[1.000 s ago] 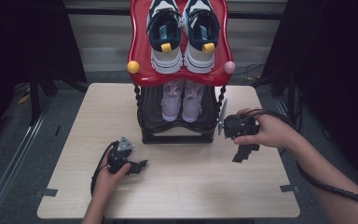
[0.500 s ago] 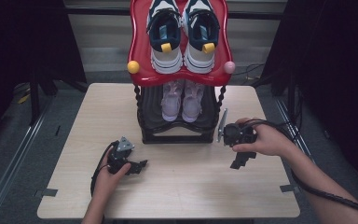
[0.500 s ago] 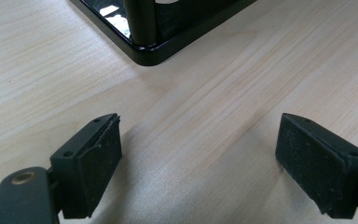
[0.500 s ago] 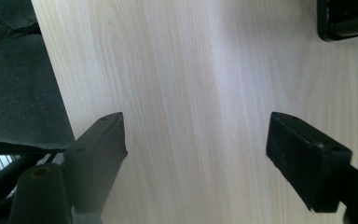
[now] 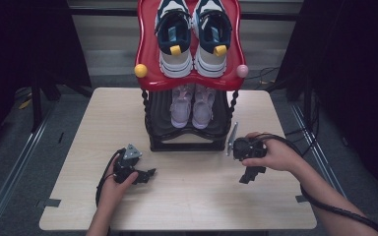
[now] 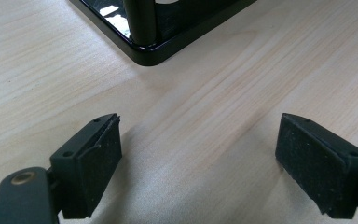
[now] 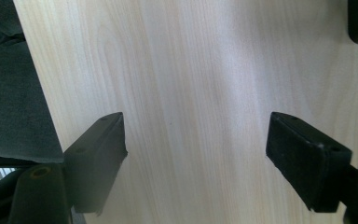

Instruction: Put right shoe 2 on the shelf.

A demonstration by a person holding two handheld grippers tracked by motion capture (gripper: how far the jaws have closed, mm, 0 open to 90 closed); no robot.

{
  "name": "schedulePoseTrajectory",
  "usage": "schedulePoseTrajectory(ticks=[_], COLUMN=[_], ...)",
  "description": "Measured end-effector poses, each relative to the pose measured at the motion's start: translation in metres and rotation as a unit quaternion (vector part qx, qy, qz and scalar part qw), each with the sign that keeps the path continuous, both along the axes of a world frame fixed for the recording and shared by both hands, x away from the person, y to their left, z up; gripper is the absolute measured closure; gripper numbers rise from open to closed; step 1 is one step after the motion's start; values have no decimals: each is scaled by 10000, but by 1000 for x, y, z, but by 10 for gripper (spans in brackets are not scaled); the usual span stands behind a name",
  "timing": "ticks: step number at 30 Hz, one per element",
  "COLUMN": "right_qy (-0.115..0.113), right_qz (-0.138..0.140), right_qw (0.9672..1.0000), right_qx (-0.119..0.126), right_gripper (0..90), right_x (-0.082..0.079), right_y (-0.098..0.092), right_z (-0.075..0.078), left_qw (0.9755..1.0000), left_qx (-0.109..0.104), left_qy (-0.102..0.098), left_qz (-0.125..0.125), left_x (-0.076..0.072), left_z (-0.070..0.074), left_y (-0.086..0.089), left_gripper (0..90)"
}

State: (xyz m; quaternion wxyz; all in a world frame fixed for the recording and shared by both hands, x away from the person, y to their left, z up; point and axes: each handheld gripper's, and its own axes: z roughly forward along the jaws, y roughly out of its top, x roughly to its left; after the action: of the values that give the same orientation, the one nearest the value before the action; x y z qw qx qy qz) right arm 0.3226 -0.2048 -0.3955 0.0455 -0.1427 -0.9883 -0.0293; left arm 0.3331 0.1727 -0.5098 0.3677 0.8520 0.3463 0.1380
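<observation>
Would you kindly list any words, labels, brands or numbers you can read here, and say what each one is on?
There is no readable text.
The sneakers on the red top shelf: no legible brand or label.
The pale shoes on the black lower shelf: no writing can be made out.
The table and both grippers: no markings.

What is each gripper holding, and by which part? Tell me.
Nothing. The left gripper and the right gripper both stand open over the bare table.
</observation>
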Motion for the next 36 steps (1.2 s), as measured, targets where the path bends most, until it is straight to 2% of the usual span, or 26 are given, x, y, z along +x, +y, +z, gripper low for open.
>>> schedulePoseTrajectory(ticks=[4,5,6,7,8,10,11,13,15,16,18,19,26,27,36], right_qy=[-25,-39,4,-37,-29,-52,-72,-113,-177,-164,-221,-222,-310,-373,-433], right_qz=[-9,86,-62,32,-88,-68,-157,-148,-205,-373,-215,-283,-575,-594,-832], right_qw=[10000,9999,10000,9999,9999,9999,9998,9994,9990,9987,9986,9984,9958,9954,9916], right_qx=[39,114,49,139,118,108,112,290,347,300,436,442,646,656,885], right_gripper=[196,196,196,196,196,196,197,196,196,196,196,196,195,195,191], right_x=[0,1,-1,1,-1,0,-1,0,0,-1,2,1,3,3,0], right_y=[-1,-2,-1,-2,-2,-4,-4,-6,-8,-9,-12,-12,-20,-21,-27], right_z=[-9,-11,-11,-15,-16,-19,-20,-24,-28,-30,-35,-36,-45,-47,-63], left_qw=[10000,10000,10000,10000,10000,10000,10000,10000,10000,10000,10000,10000,10000,10000,10000], left_qx=[-3,-2,-3,-3,-2,-5,-2,-5,-6,-3,-1,-4,-4,-5,-2], left_qy=[0,0,0,0,0,0,0,0,1,1,-1,-1,2,3,-1], left_qz=[0,2,1,2,1,3,1,2,1,0,3,4,-2,-2,2], left_x=[0,0,0,0,0,0,0,0,0,0,0,0,0,0,0], left_z=[0,0,0,0,0,0,0,0,0,0,0,0,0,0,0], left_y=[0,0,0,0,0,0,0,0,0,0,0,0,0,0,0], left_gripper=[138,138,138,138,138,138,138,138,138,138,138,138,138,138,138])
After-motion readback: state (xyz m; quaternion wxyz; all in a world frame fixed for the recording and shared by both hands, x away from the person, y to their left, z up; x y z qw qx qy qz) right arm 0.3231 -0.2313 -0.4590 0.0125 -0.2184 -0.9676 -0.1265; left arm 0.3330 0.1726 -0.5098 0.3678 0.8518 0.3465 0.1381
